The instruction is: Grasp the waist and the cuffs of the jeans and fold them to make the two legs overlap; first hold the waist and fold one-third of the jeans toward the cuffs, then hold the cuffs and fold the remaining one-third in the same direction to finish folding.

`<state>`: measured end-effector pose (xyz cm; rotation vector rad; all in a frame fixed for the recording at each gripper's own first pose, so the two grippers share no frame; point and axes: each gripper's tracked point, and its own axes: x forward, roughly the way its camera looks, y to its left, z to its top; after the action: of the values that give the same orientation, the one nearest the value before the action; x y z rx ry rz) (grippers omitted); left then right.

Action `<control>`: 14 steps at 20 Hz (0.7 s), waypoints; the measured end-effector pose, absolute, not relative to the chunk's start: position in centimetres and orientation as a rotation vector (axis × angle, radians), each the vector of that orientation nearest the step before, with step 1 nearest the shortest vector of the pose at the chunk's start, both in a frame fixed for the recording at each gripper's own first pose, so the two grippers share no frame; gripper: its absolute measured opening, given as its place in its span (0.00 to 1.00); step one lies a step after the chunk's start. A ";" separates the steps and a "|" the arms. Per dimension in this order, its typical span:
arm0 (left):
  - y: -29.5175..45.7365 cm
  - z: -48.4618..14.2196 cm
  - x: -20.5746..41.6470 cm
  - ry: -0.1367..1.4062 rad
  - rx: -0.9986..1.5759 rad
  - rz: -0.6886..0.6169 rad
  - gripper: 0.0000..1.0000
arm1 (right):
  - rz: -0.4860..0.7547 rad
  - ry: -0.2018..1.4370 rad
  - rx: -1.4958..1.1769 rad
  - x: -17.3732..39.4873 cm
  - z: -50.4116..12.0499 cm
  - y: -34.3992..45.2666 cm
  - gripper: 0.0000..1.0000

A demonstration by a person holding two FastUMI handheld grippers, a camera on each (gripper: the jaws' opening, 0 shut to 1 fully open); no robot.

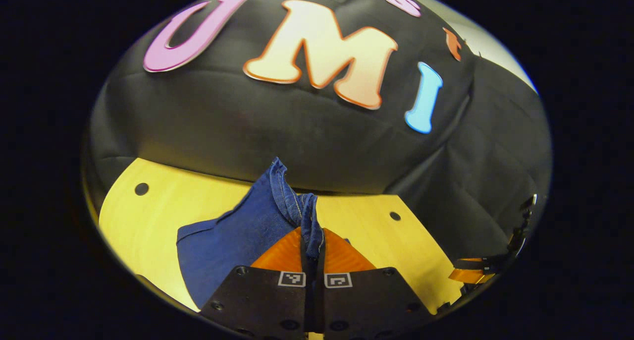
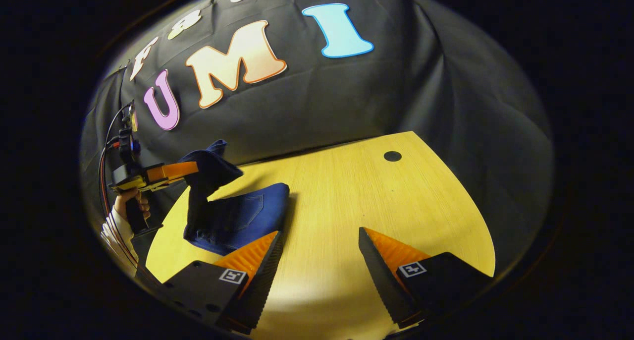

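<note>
- Your left gripper, at lower centre of its view, clamped a bunched edge of the jeans.
- Your right gripper stood wide apart above the table, holding nothing.

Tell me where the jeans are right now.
In the right gripper view, the jeans lie on the wooden table at left, one end lifted by the left tool.
</note>
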<state>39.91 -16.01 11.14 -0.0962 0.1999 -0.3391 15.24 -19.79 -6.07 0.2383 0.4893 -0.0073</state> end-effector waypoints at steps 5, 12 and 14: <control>-20.4 3.8 37.1 0.305 0.142 -0.375 0.00 | -0.007 0.516 0.252 13.8 -7.8 -21.4 0.95; -20.6 -3.7 35.0 0.389 0.288 -0.298 0.05 | 0.041 0.523 0.244 13.6 -8.6 -20.4 0.95; -21.6 -3.7 33.9 0.392 0.220 -0.320 0.20 | 0.057 0.520 0.239 13.6 -8.5 -19.7 0.95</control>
<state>33.94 -21.65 -3.69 0.2199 0.3917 -0.3196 13.59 -19.73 -8.55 0.2389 0.5202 0.0567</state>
